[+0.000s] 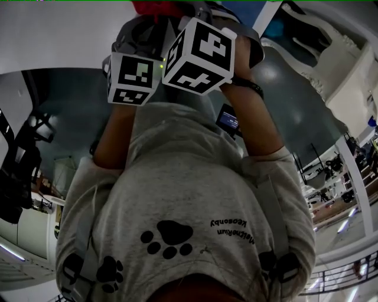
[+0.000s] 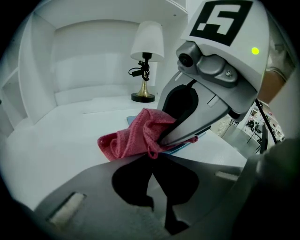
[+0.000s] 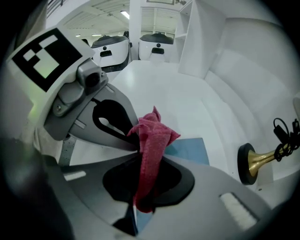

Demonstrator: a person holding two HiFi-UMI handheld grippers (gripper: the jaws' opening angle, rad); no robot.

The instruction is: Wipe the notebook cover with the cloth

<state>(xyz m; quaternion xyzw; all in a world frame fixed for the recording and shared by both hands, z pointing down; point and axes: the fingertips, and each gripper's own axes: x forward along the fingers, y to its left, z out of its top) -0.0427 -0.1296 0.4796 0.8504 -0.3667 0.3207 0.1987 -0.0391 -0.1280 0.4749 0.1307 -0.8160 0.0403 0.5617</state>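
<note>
Bright, even white light in both gripper views, dim head view, strong fisheye edges, dark vignette

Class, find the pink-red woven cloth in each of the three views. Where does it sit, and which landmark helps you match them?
Head view: pink-red woven cloth, probably the red patch at the top edge.
Left gripper view: centre, pinched by the right gripper.
Right gripper view: centre, hanging down between that gripper's jaws.
Landmark: brass-stemmed lamp, behind the cloth; far right in the right gripper view.
</note>
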